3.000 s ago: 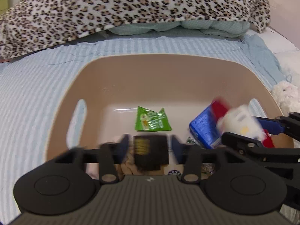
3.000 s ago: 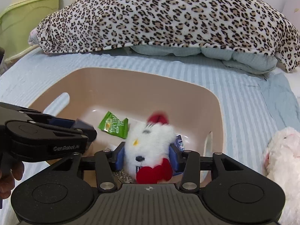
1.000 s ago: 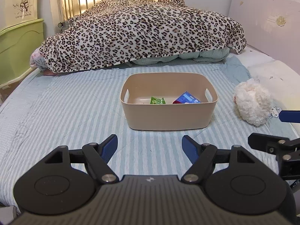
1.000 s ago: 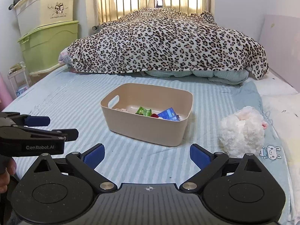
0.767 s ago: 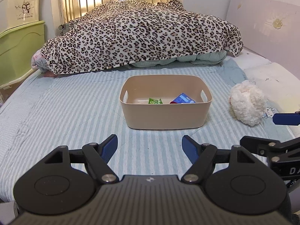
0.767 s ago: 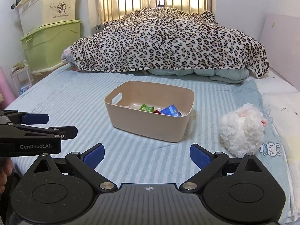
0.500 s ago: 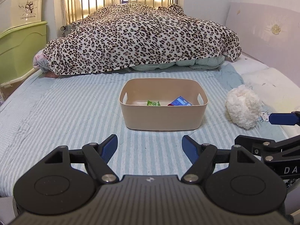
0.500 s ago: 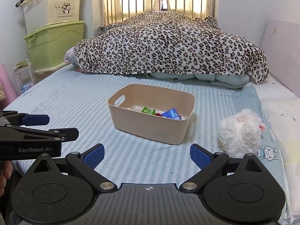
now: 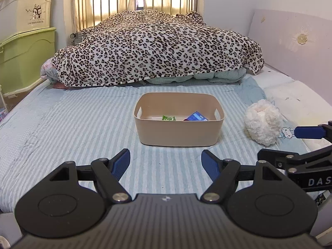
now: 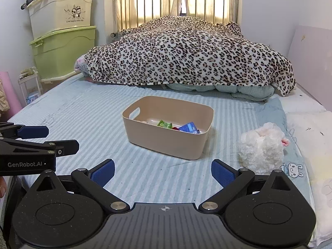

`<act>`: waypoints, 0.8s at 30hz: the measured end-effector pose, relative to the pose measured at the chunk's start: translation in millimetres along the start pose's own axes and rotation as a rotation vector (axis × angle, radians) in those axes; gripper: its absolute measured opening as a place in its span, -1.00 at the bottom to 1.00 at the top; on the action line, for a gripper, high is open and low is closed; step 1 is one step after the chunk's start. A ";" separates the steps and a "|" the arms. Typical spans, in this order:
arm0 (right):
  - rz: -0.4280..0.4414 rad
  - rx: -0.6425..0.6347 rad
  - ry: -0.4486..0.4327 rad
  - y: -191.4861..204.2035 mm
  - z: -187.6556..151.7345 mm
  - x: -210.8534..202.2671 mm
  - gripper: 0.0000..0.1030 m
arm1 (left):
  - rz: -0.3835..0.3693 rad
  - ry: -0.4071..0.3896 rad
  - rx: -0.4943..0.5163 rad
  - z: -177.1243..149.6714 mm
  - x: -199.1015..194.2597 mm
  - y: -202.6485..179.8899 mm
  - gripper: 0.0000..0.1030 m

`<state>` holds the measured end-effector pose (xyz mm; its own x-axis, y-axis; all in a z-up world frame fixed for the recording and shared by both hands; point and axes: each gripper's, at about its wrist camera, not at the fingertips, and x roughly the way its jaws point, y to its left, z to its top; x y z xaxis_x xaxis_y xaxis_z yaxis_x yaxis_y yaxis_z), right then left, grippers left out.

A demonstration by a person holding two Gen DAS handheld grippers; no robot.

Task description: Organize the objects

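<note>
We hold the left gripper [image 9: 165, 161] and the right gripper [image 10: 162, 171] low over the bed [image 9: 72, 124], both with fingers spread wide and empty. Well ahead of them sits the beige bin [image 9: 178, 132], holding a green packet [image 9: 168, 118] and a blue packet [image 9: 196, 116]. A white plush toy [image 10: 261, 147] lies beyond the right gripper's right finger.

bed [image 10: 87, 120]: blue-striped sheet | far end: leopard-print blanket [image 10: 186, 54] heaped before metal headboard rails [image 10: 176, 6] | window behind rails: backlit curtains | left wall: stacked storage bins [image 10: 62, 31], cream on green | right: pale wall panel [image 9: 290, 47]
</note>
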<state>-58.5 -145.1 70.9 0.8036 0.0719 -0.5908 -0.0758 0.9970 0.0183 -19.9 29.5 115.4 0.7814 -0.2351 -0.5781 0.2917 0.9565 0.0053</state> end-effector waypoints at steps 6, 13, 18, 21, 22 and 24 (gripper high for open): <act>-0.012 -0.016 -0.016 4.4 1.8 -6.6 0.98 | -0.037 0.001 0.005 2.2 -9.8 -4.7 0.48; -0.017 -0.011 -0.019 3.0 -1.0 -9.1 0.98 | -0.021 0.000 0.013 2.4 -14.6 -9.5 0.48; -0.018 -0.014 -0.019 3.8 -0.6 -9.1 0.98 | -0.018 0.000 0.013 2.9 -16.4 -8.4 0.48; -0.020 -0.016 -0.019 5.1 -0.6 -9.5 0.98 | -0.016 0.001 0.012 2.1 -16.6 -7.6 0.49; -0.020 -0.016 -0.018 5.2 -0.6 -9.3 0.98 | -0.015 0.003 0.011 2.2 -16.6 -6.7 0.50; -0.020 -0.016 -0.017 4.4 -0.3 -9.6 0.98 | -0.014 0.005 0.008 2.2 -16.9 -5.8 0.55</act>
<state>-66.8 -141.3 76.4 0.8152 0.0524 -0.5768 -0.0689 0.9976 -0.0068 -33.6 27.5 126.9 0.7747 -0.2474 -0.5820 0.3069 0.9517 0.0039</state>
